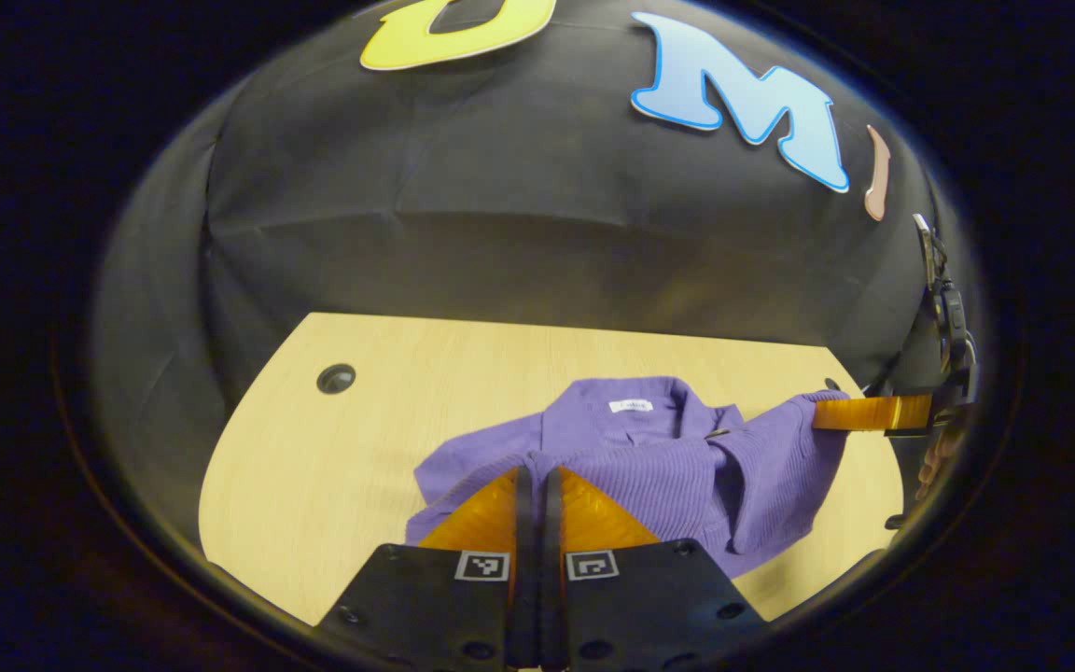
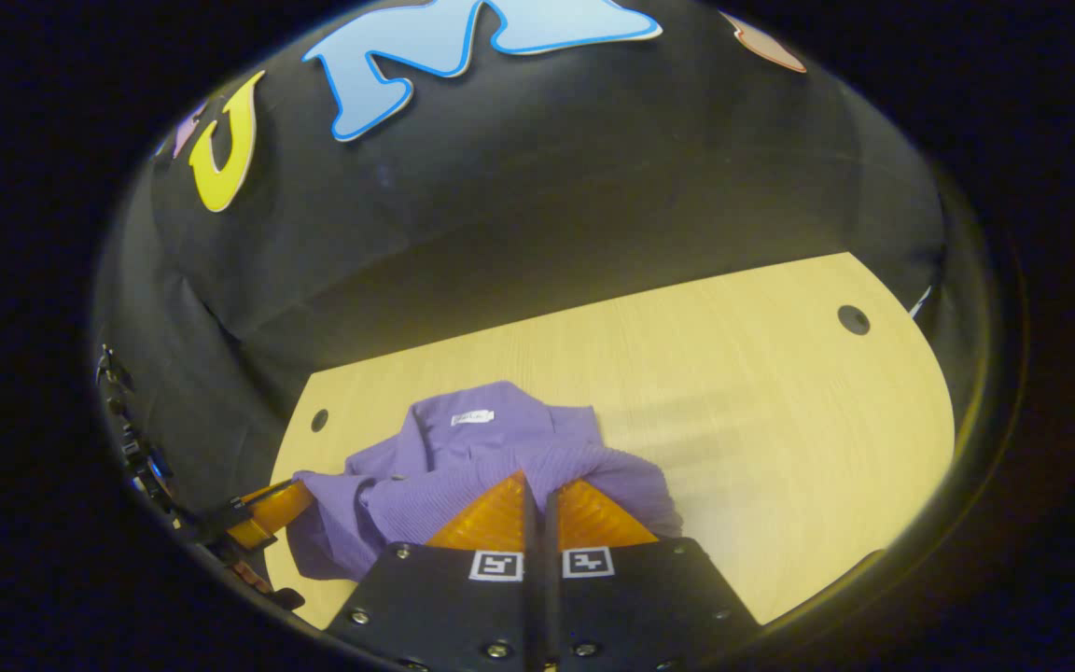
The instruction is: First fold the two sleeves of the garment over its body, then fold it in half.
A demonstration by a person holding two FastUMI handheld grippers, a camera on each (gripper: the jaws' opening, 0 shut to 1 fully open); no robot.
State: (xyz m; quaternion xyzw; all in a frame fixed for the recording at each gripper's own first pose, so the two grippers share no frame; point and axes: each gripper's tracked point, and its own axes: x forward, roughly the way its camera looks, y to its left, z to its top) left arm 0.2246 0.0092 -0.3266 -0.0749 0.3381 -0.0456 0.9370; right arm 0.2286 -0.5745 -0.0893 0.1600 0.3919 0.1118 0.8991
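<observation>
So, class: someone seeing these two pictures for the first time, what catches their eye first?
The purple garment bunched on the pale wooden table, near its front edge. The left gripper and the right gripper each pinch purple cloth at opposite sides, fingers closed together.

Pale wooden table (image 1: pixel 388 448), round cable holes (image 1: pixel 336 378); wall behind, apparently black cloth (image 1: pixel 519 205).

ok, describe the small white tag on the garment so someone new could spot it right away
Start at the light wooden table and find the purple garment lying crumpled on it. At its far edge, inside the collar, sits the small white tag: the one pale patch on otherwise purple cloth, beyond both the left gripper and right gripper.
</observation>
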